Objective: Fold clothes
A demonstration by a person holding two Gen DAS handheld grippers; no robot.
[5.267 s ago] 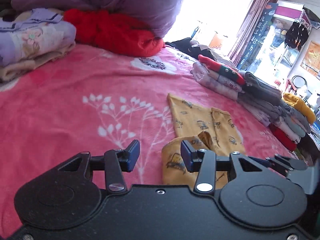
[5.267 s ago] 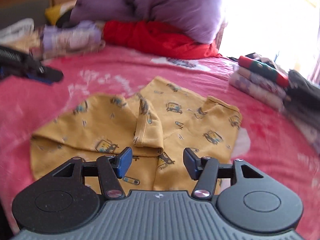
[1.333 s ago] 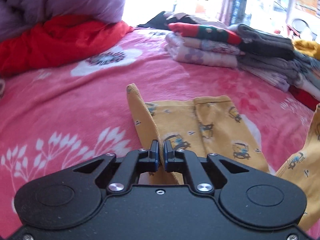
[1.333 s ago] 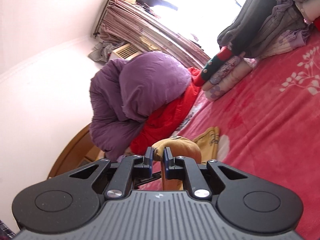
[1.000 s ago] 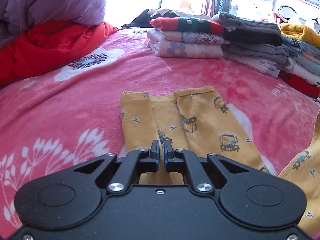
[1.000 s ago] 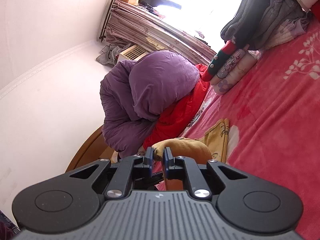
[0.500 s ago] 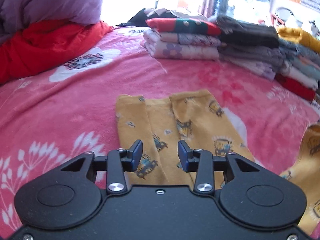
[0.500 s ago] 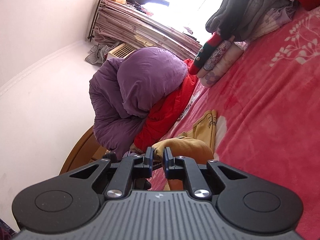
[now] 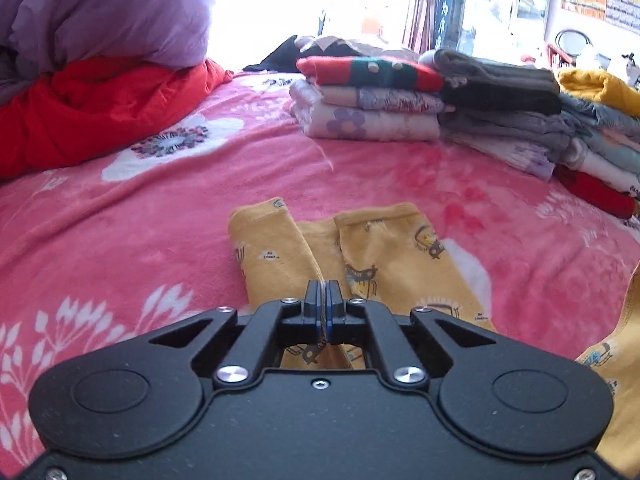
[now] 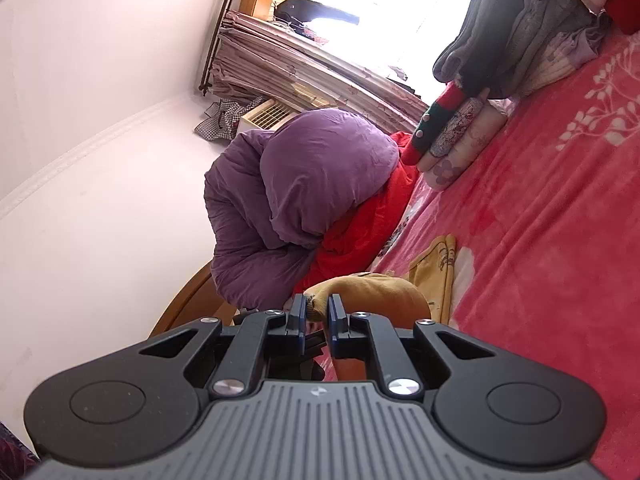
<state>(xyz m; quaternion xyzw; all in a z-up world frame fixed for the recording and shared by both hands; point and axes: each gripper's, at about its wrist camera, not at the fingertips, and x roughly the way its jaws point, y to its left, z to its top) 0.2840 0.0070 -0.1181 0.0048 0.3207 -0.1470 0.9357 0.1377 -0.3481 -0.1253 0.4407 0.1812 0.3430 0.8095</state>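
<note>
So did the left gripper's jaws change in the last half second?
Yes. The left gripper went from open to shut on the yellow garment, a fold edge pinched above the pink blanket.

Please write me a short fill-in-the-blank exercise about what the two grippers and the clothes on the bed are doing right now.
1. The left gripper is shut on the ____ patterned garment.
2. The bed is covered by a ____ floral blanket.
3. The purple duvet rests on a ____ quilt.
4. The right gripper pinches a fold of the same ____.

Missing words: yellow; pink; red; garment
</note>
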